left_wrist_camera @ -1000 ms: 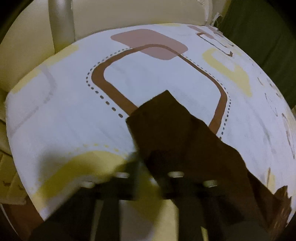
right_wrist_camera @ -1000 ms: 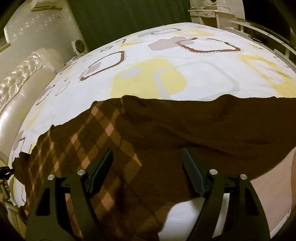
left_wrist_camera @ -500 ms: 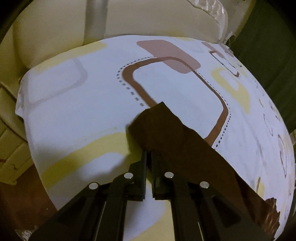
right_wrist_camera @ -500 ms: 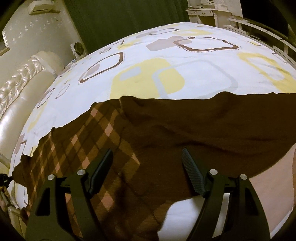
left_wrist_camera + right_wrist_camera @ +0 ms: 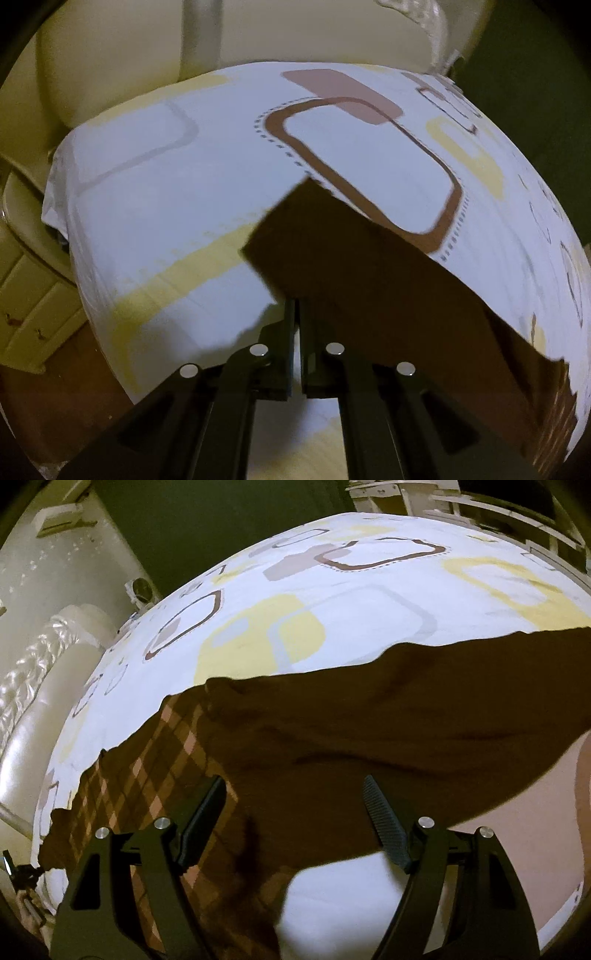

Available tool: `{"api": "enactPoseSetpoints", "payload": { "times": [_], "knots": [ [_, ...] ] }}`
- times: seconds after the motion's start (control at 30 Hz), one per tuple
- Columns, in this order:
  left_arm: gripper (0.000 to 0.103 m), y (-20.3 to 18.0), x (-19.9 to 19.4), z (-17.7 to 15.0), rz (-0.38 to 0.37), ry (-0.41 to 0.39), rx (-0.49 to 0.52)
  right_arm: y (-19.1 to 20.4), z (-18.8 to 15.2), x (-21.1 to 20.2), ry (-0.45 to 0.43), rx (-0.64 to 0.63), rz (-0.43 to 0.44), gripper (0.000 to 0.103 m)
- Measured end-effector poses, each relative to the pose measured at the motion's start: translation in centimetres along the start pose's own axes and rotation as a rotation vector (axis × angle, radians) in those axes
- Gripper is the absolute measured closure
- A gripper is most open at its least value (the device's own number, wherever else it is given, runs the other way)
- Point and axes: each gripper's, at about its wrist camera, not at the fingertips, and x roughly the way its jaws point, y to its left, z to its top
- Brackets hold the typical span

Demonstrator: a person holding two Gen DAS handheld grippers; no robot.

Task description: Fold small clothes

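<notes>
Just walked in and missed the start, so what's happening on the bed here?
A person with a gripper in each hand is folding a dark brown garment with a checked section, spread on the patterned bedsheet. The left gripper is shut on one corner of the cloth. The right gripper hangs open above the garment's middle, gripping nothing.
</notes>
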Motion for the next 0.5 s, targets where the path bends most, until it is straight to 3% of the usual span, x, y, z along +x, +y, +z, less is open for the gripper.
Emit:
{"api": "enactPoseSetpoints", "payload": {
  "times": [0.23, 0.3, 0.5],
  "knots": [
    [0.099, -4.9, -4.2, -3.2, -0.094, -0.01, 0.093, -2.2, 0.3, -1.9, -0.01, 0.055, 0.008, 0.026],
    [0.098, -7.5, -5.5, -5.4, -0.167, 0.016, 0.13, -2.6, 0.2, -2.3, -0.009, 0.059, 0.013, 0.026],
    [0.077, -14.9, -7.8, -12.4, -0.377, 0.151, 0.237, -3.6, -0.3, -3.6, 0.014, 0.088, 0.05, 0.026]
  ]
}}
